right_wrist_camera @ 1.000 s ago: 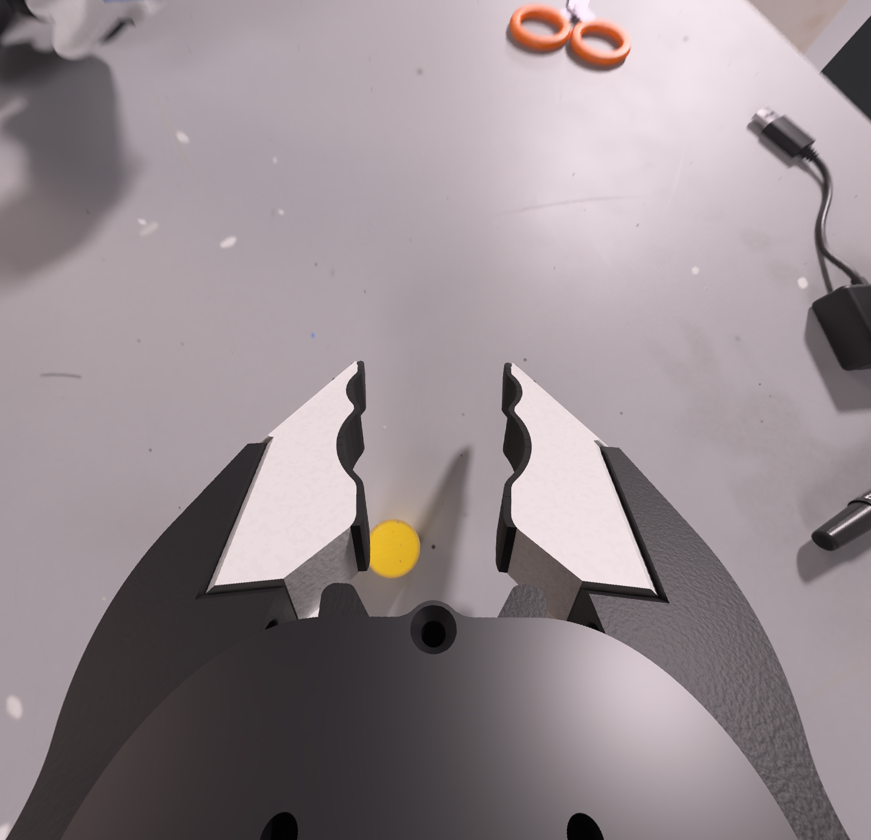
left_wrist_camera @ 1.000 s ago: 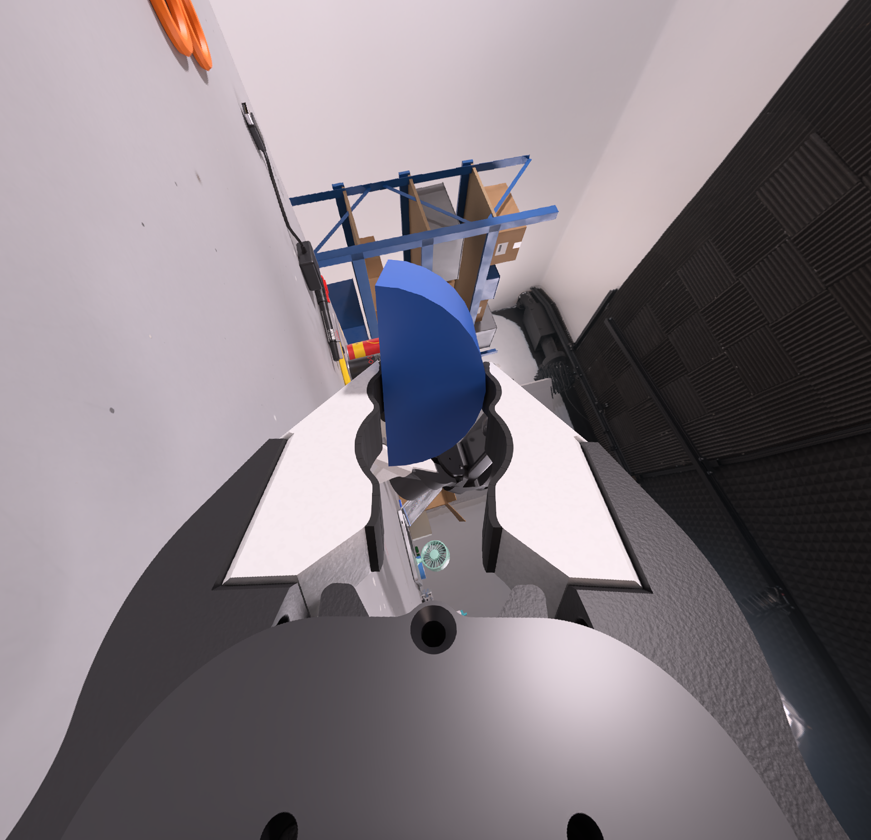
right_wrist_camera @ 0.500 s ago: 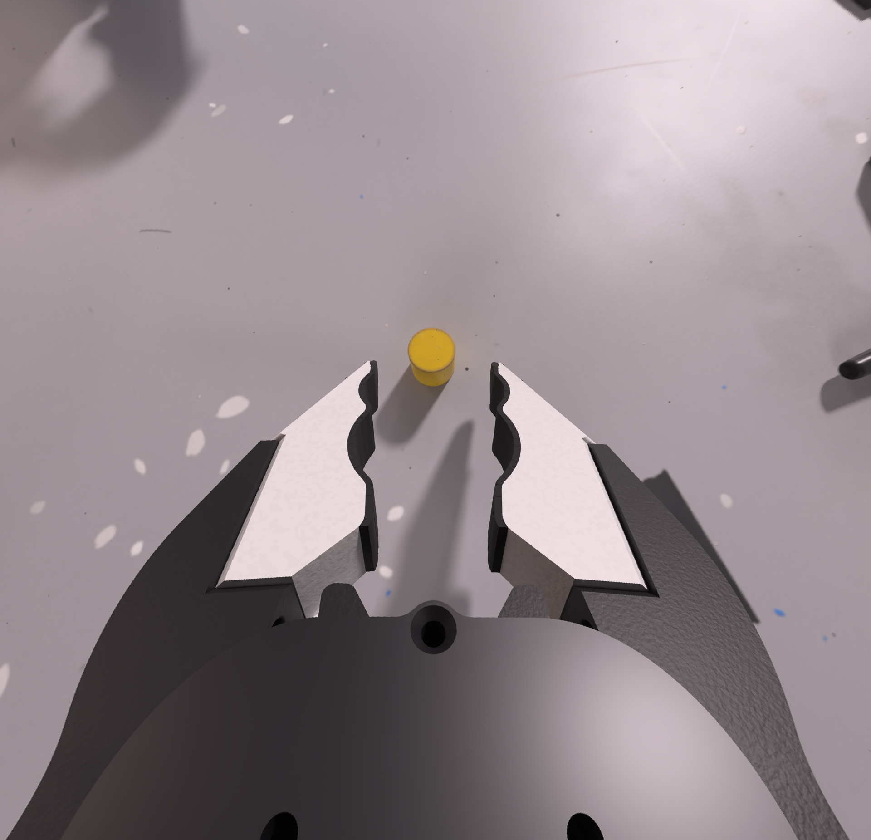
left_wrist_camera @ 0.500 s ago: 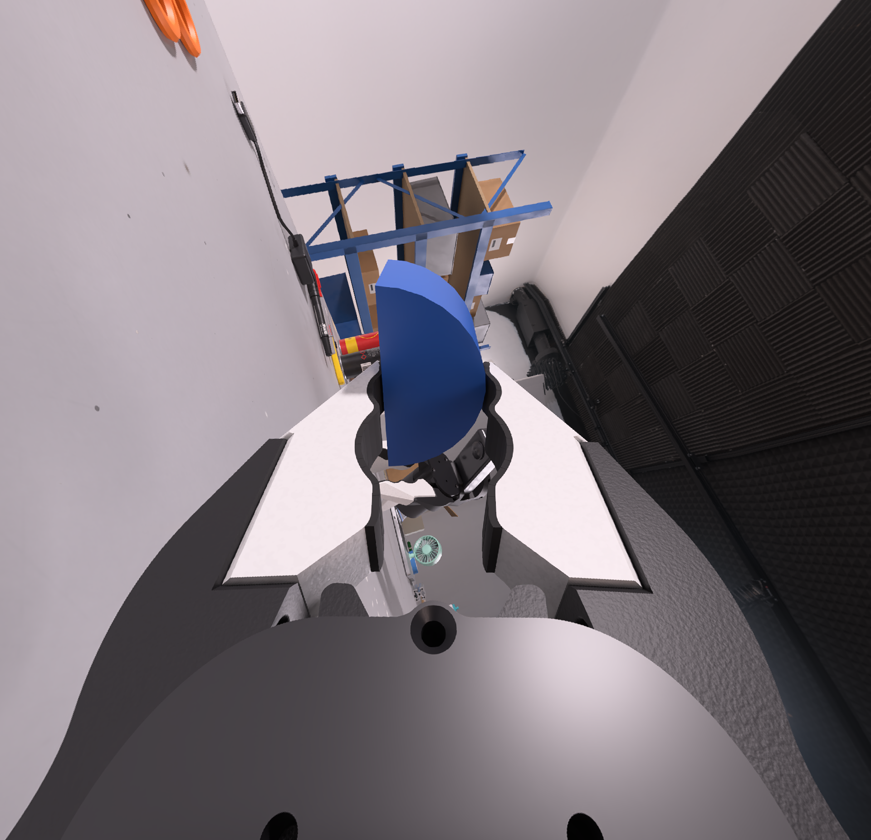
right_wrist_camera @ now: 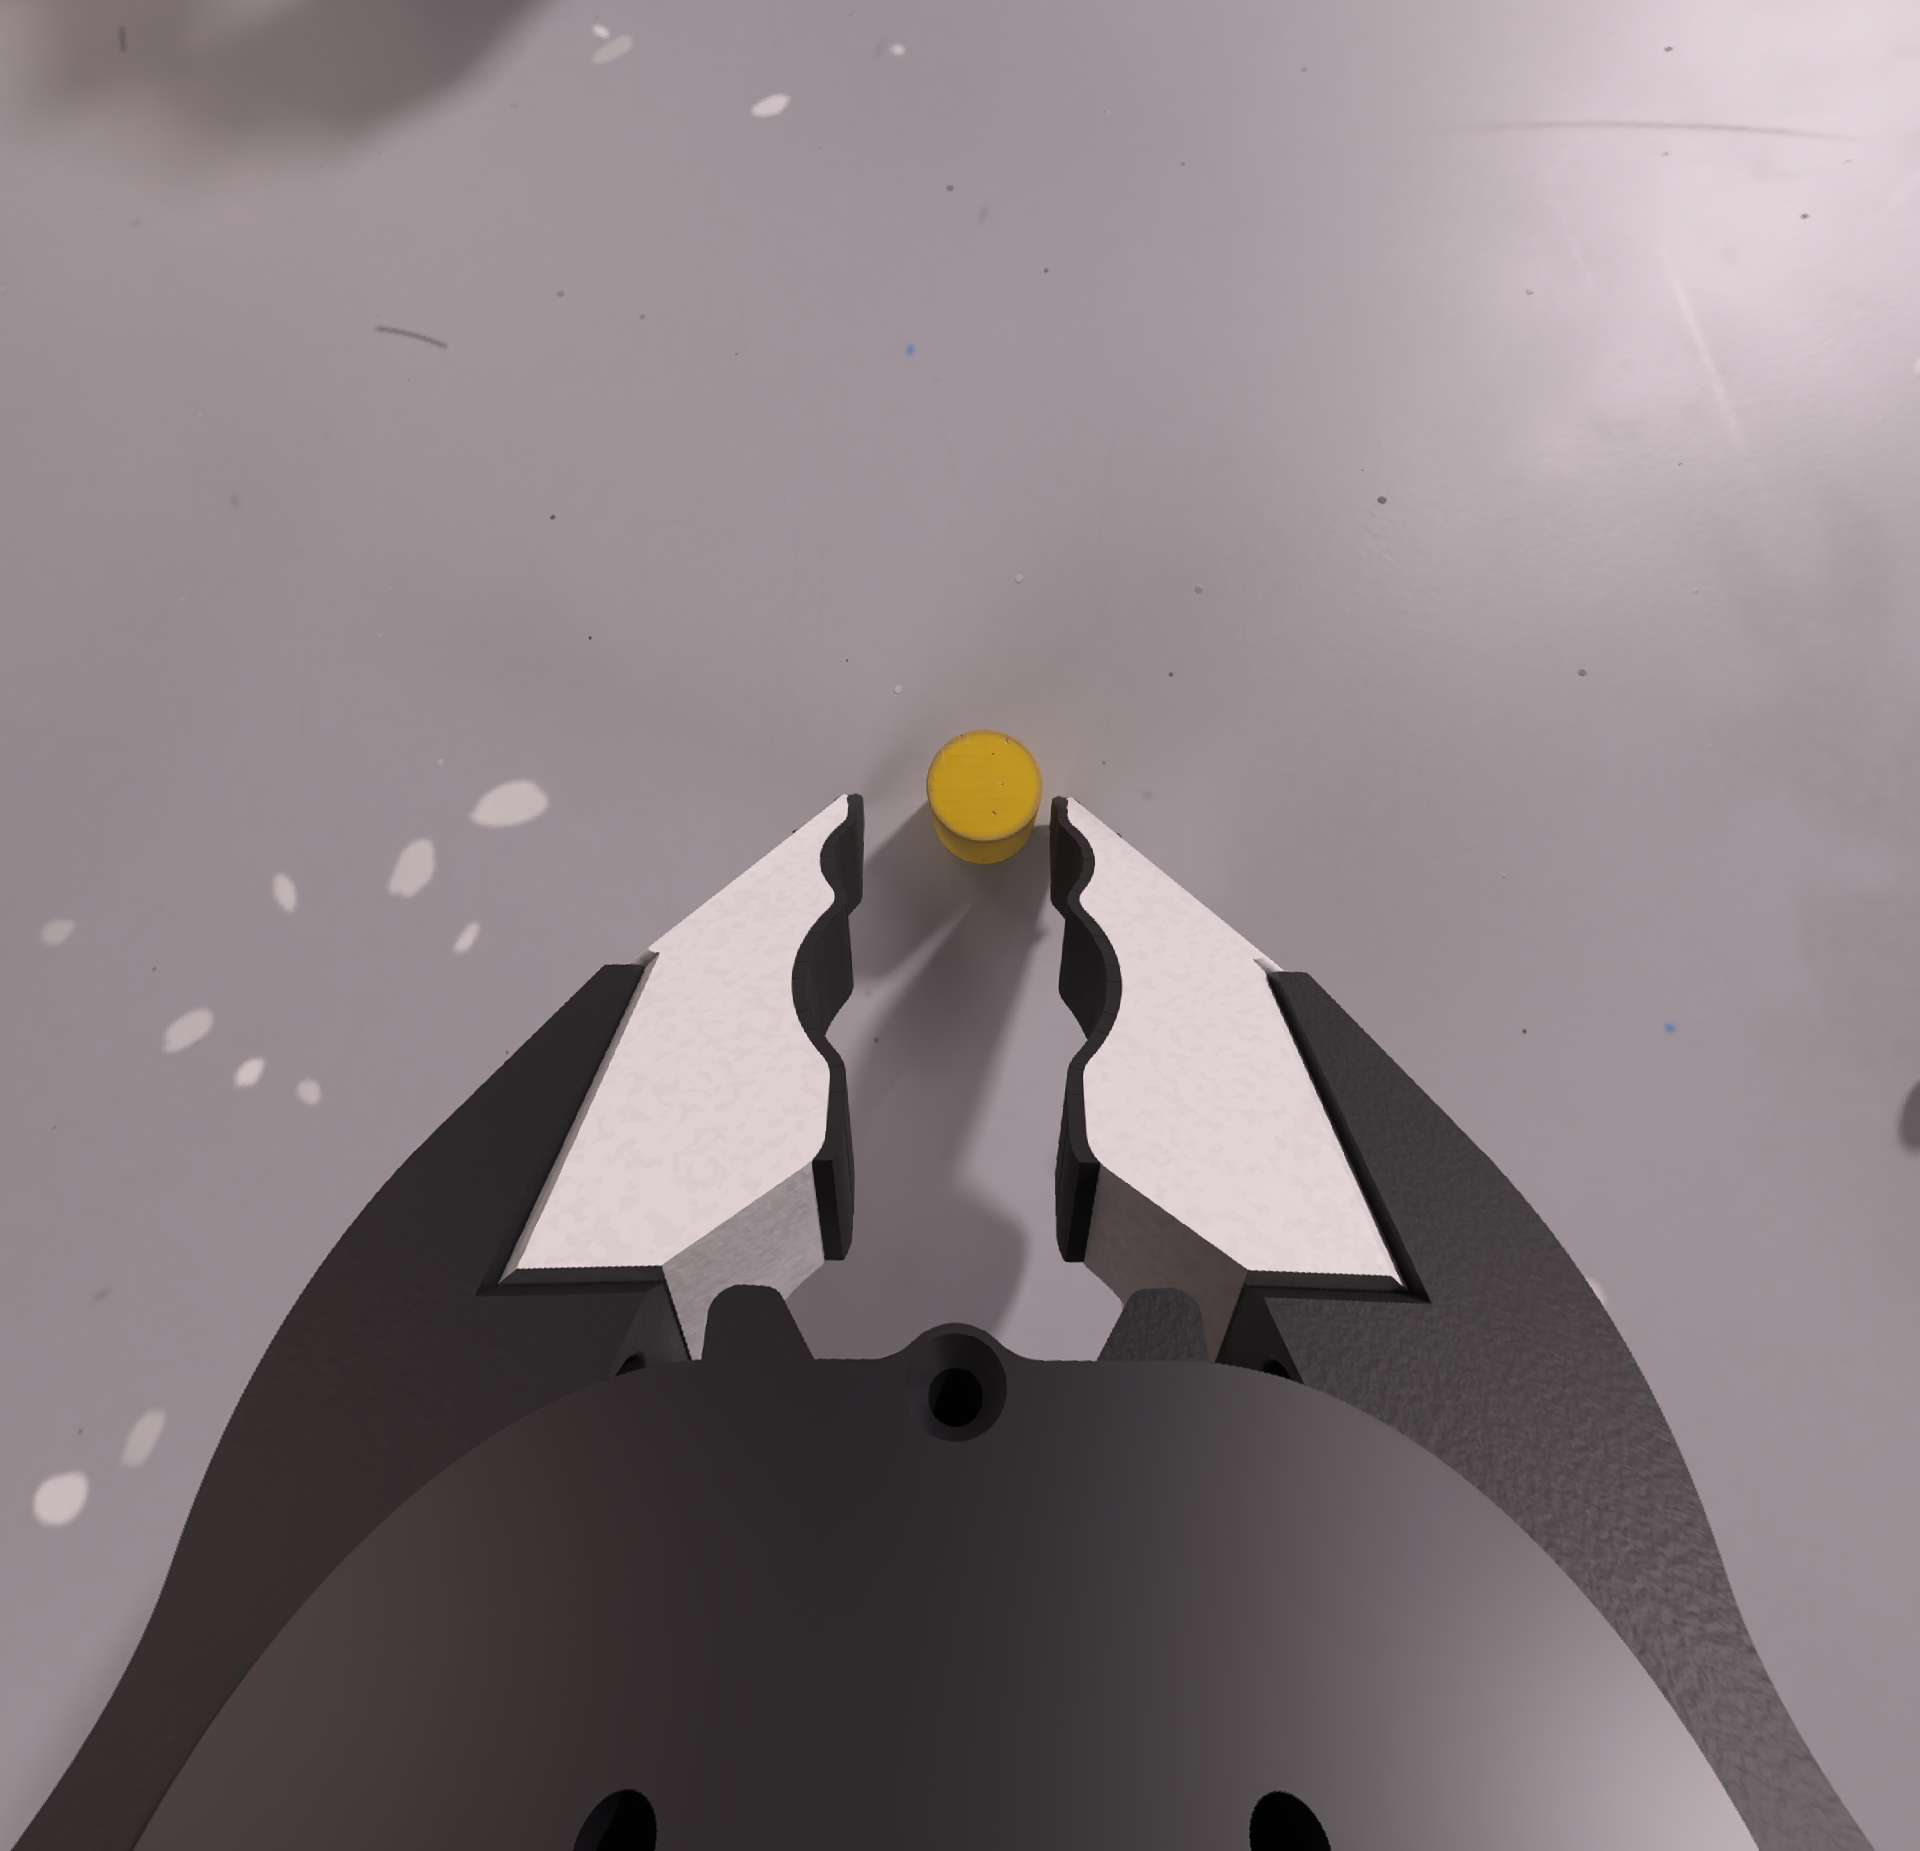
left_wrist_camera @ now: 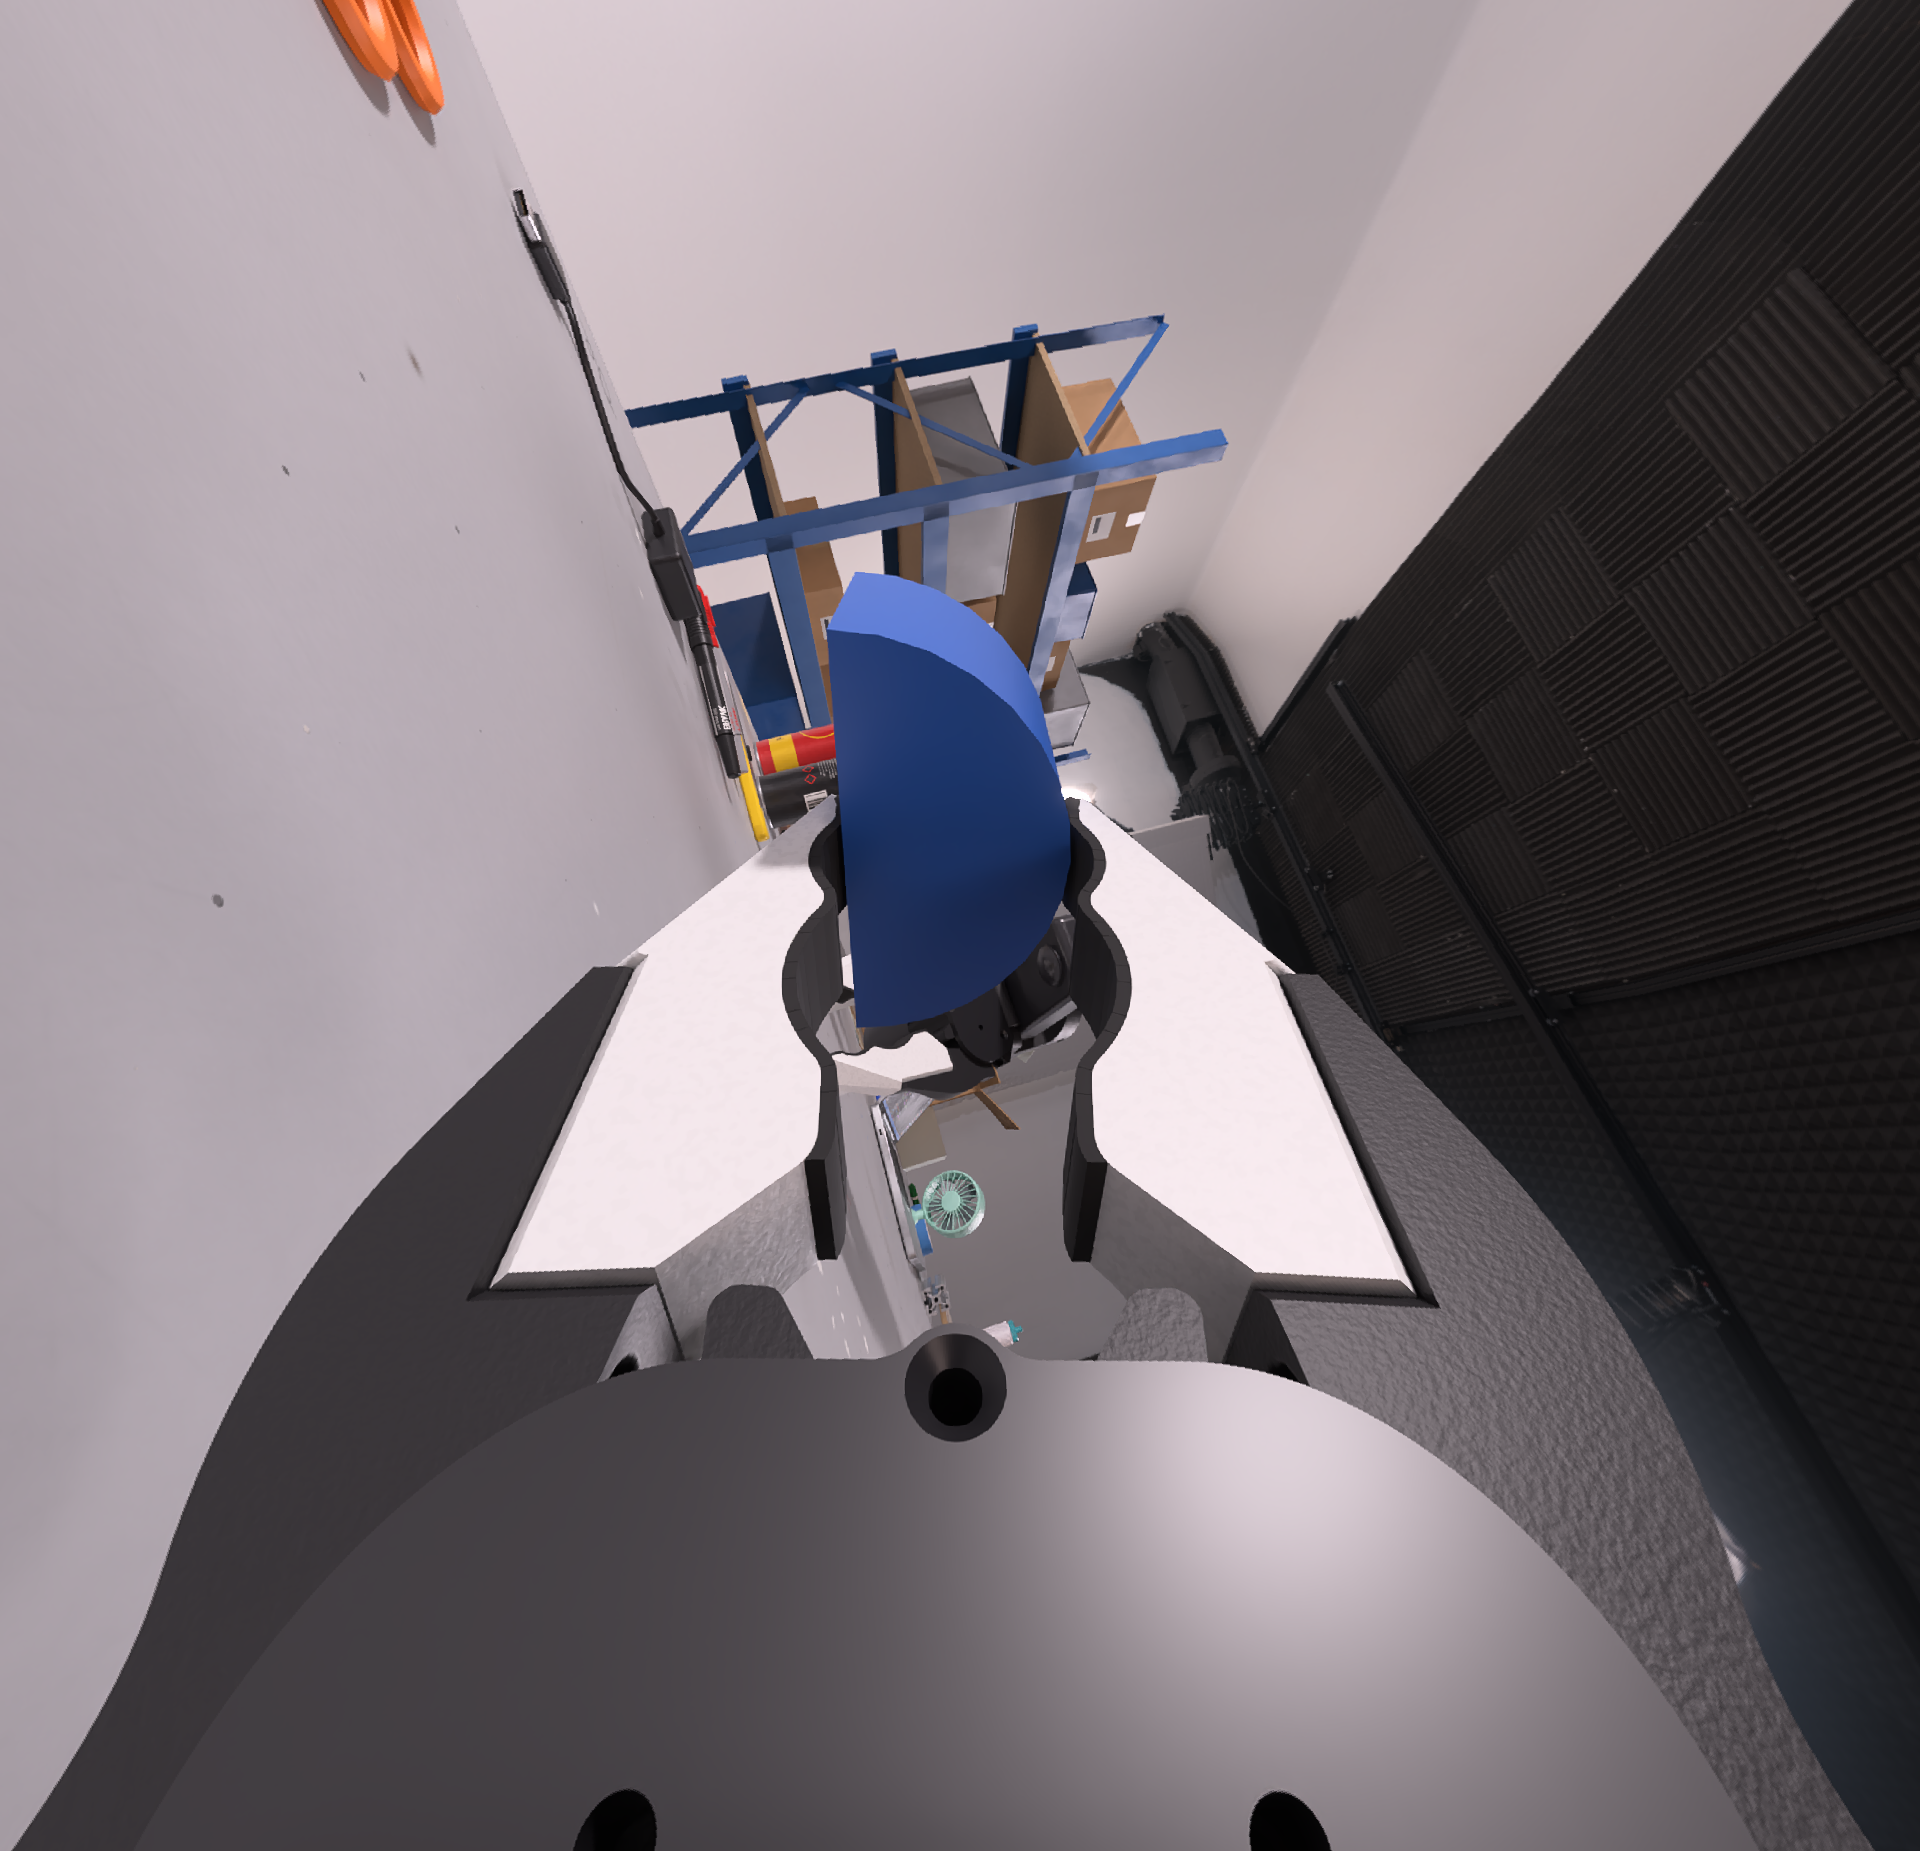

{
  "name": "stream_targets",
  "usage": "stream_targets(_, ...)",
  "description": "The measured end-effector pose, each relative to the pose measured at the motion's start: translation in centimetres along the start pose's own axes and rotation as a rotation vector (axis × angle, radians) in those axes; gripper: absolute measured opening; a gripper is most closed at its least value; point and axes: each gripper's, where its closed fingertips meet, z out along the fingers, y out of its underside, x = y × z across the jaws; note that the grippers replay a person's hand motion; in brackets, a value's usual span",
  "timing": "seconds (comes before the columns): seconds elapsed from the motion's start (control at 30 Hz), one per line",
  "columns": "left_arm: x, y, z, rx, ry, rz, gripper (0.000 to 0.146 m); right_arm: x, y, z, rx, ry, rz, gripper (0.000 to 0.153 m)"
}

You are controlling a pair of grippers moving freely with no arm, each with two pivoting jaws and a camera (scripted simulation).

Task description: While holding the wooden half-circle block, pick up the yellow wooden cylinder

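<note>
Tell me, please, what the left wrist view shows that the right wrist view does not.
Only the left wrist view shows the blue half-circle block clamped in the left gripper, with orange scissors, a black charger cable, a marker and blue shelves with cardboard boxes beyond. Only the right wrist view shows the yellow cylinder standing upright just ahead of the open right gripper, not yet gripped. Both show the grey table.

Bright, even light — soft shadows on grey table (right_wrist_camera: pixel 1351 554), faint glare upper right; wide-angle edge stretch.
</note>
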Motion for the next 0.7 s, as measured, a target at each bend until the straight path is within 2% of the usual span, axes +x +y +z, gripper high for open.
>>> stream_targets(0.5,0.01,-0.02,0.03,-0.001,0.001,-0.005,0.040,0.35,-0.06,0.04,-0.112,-0.130,-0.059,0.024)
stream_targets(0.7,-0.04,0.04,0.05,-0.005,-0.001,-0.003,0.040,0.22,-0.51,0.49,-0.118,-0.112,-0.052,0.022)
